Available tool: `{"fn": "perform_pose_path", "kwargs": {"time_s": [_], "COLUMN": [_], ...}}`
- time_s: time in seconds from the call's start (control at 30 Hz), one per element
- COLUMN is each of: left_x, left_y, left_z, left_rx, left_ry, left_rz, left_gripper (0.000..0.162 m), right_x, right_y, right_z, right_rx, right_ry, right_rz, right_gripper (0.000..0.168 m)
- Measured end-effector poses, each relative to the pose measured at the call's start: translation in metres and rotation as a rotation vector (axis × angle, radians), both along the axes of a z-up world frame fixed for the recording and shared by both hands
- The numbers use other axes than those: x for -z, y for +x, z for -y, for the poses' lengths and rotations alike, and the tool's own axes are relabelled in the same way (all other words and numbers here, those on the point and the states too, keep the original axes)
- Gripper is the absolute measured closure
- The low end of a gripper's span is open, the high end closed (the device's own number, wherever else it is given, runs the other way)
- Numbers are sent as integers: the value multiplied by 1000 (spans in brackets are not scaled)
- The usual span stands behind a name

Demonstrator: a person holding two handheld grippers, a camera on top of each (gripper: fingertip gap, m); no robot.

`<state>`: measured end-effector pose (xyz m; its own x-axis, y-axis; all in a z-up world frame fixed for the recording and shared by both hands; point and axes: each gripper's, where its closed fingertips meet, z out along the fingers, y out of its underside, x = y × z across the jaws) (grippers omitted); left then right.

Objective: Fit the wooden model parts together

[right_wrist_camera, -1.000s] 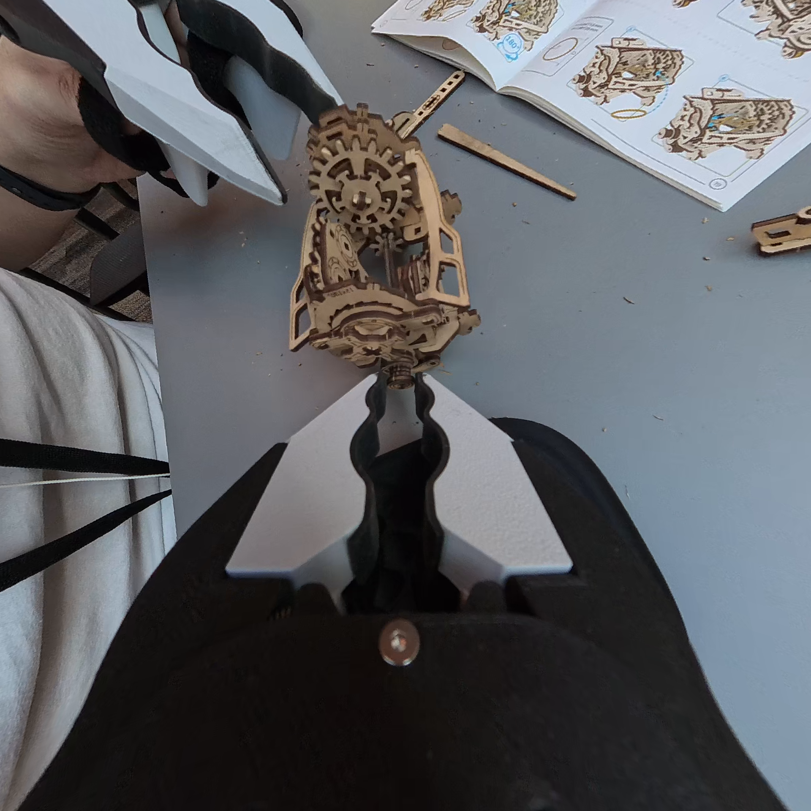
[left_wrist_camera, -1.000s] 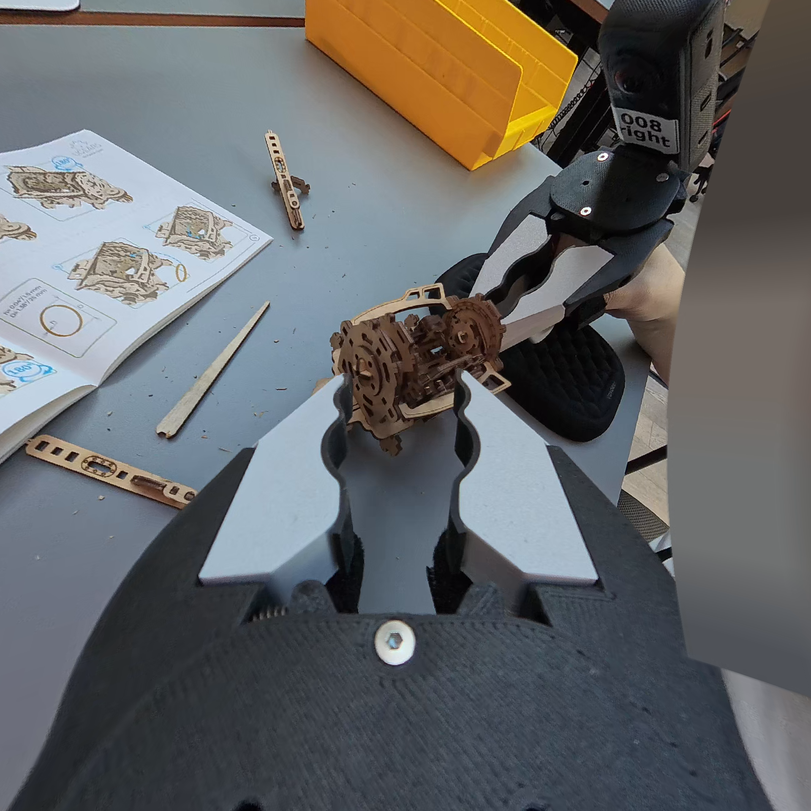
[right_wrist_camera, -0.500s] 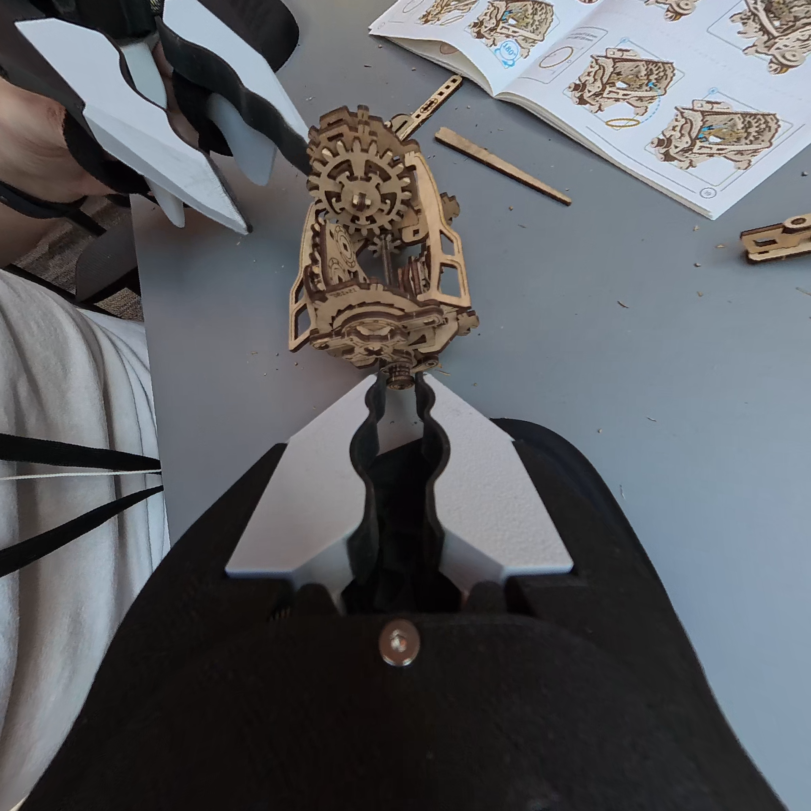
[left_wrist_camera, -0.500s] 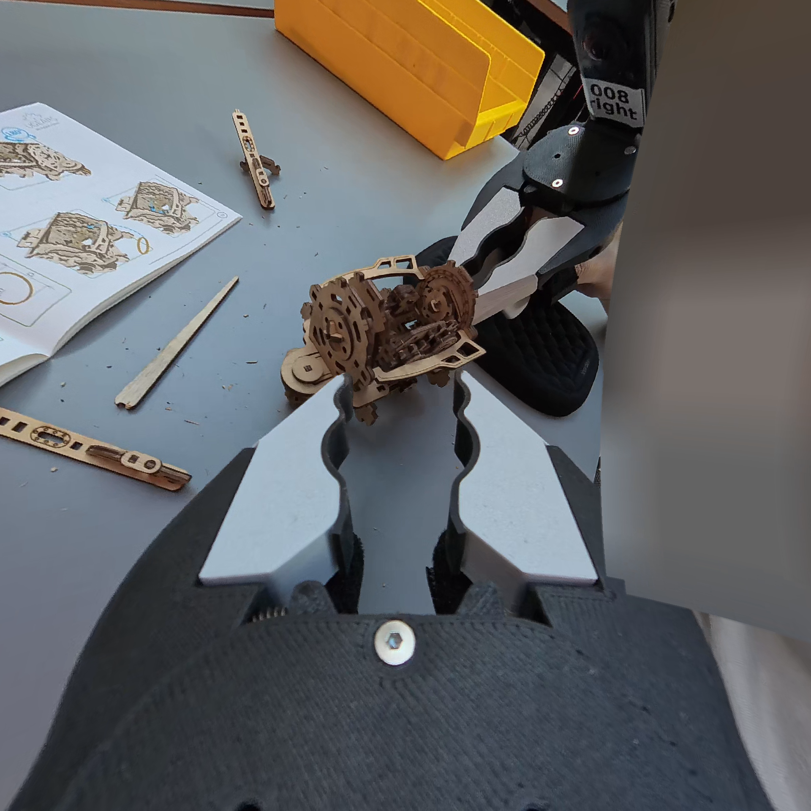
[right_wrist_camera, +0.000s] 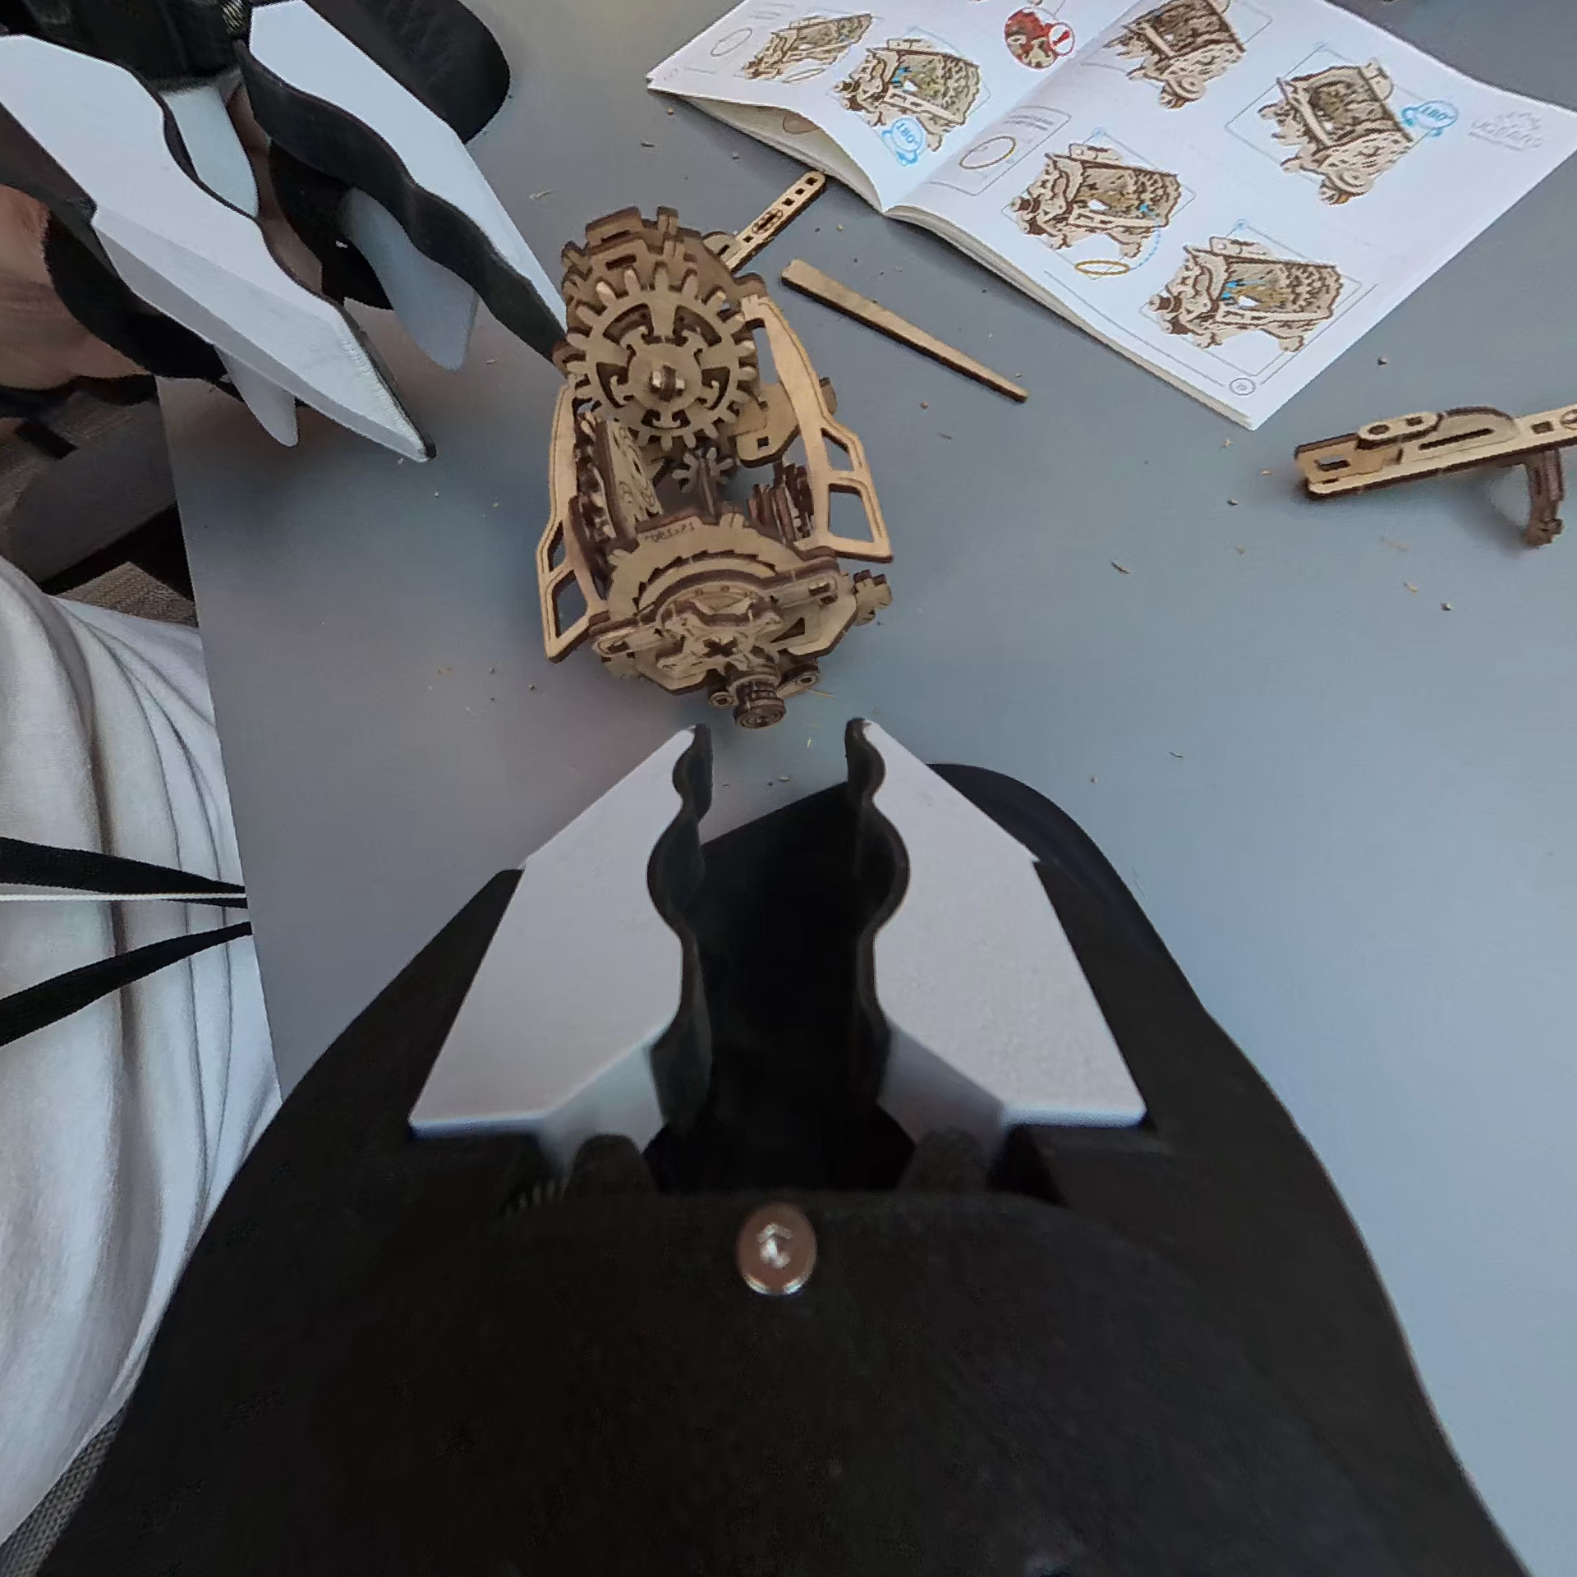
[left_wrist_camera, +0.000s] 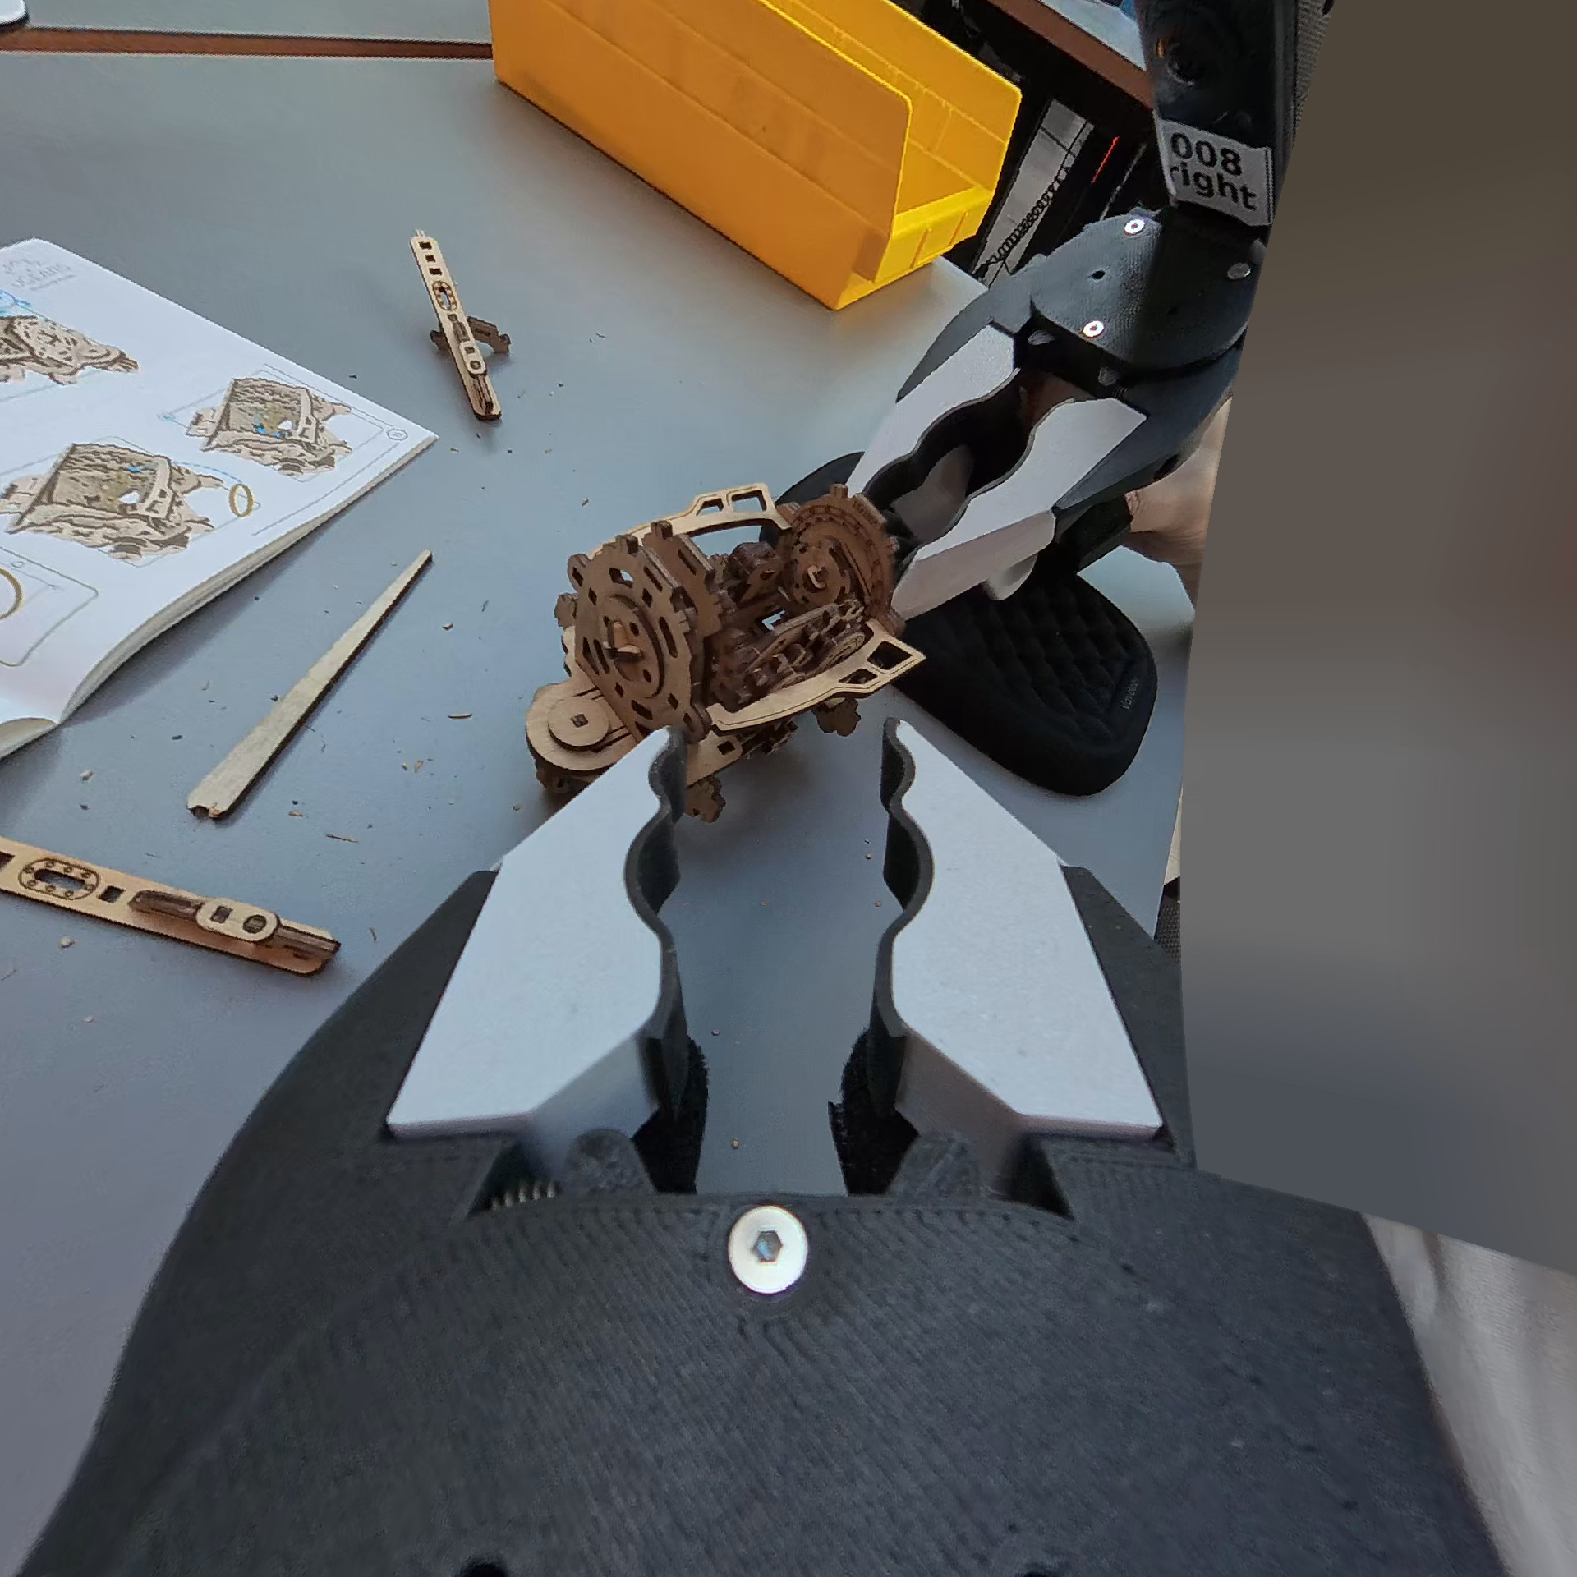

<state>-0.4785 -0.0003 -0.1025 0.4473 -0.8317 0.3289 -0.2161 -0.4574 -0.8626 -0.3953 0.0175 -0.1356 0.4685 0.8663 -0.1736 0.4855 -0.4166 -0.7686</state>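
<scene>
We saw the light-brown wooden geared model [right_wrist_camera: 708, 478] lying on its side on the grey worktop [right_wrist_camera: 1195, 768], held by neither tool. Our right hand-held gripper [right_wrist_camera: 775, 732] had its fingers apart, the model's small knob just beyond its tips and free of them. Our left hand-held gripper [left_wrist_camera: 778, 741] was also spread wide, its tips just short of the model's big gear end; in the right wrist view it hovered at ten o'clock of the model.

A thin tapered wooden stick [left_wrist_camera: 311, 687] lay at nine o'clock of the model in the left wrist view, with a flat slotted wooden strip [left_wrist_camera: 171, 909] at eight o'clock, an open white instruction booklet [left_wrist_camera: 171, 478] at ten, another slotted wooden piece [left_wrist_camera: 456, 328] at eleven and a yellow plastic bin [left_wrist_camera: 768, 136] at twelve. A black padded mat [left_wrist_camera: 1041, 683] lay at three o'clock.
</scene>
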Motion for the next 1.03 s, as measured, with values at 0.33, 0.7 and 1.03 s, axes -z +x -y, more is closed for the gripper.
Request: {"fn": "perform_pose_path", "kwargs": {"time_s": [0.33, 0.7, 1.03], "left_x": [0, -2, -2], "left_y": [5, 12, 13], "left_z": [3, 3, 3], "left_rx": [31, 60, 70], "left_ry": [3, 10, 2], "left_rz": [16, 50, 77], "left_gripper": [118, 118, 118], "right_x": [-59, -43, -31], "right_y": [9, -56, -66], "right_z": [20, 37, 15], "right_rx": [53, -118, -156], "right_ry": [474, 1163, 1220], "right_rz": [-83, 370, 522], "right_gripper": [132, 152, 158]}}
